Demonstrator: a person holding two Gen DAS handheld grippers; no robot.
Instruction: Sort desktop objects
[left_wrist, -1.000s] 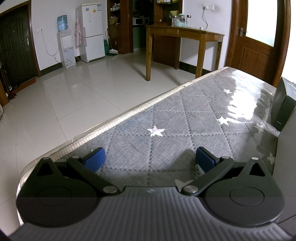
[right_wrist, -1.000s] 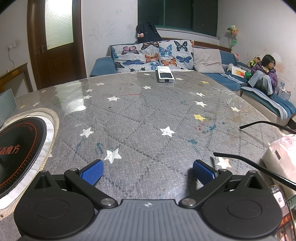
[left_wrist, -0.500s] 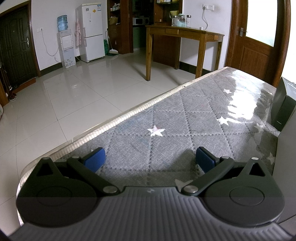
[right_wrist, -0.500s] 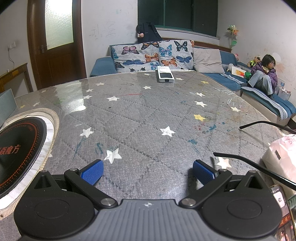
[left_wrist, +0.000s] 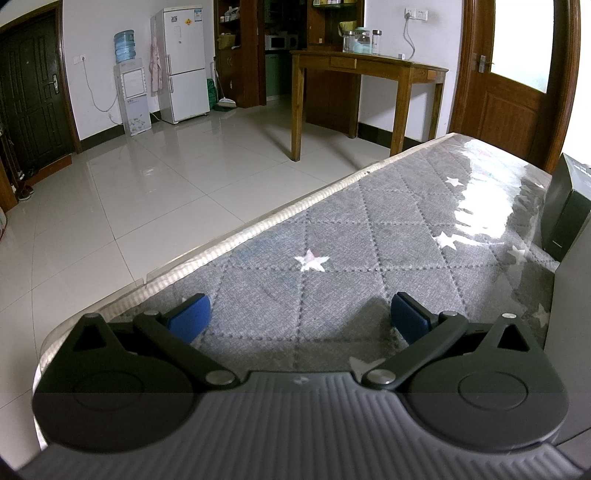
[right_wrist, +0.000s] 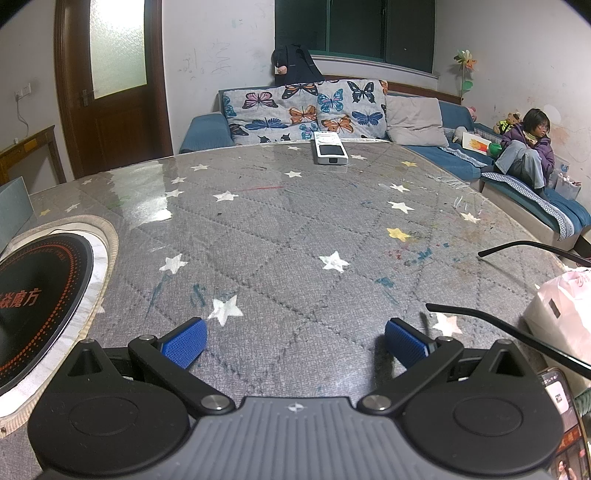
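Observation:
In the right wrist view, black glasses (right_wrist: 517, 332) lie at the right with their temple arms pointing left, beside a pink-white plastic packet (right_wrist: 565, 310). A phone (right_wrist: 561, 413) with a lit screen shows at the bottom right corner. A white remote (right_wrist: 330, 149) rests at the table's far edge. My right gripper (right_wrist: 295, 341) is open over bare cloth, holding nothing. In the left wrist view, my left gripper (left_wrist: 301, 317) is open near the table's left edge, nothing between its blue pads. A black box (left_wrist: 567, 210) stands at the right, with a grey box (left_wrist: 572, 332) nearer.
A round black induction plate (right_wrist: 40, 295) in a white ring sits at the left of the grey starred tablecloth (right_wrist: 277, 240). A person sits on the blue sofa (right_wrist: 524, 151) beyond the table. The table edge (left_wrist: 221, 243) drops to tiled floor.

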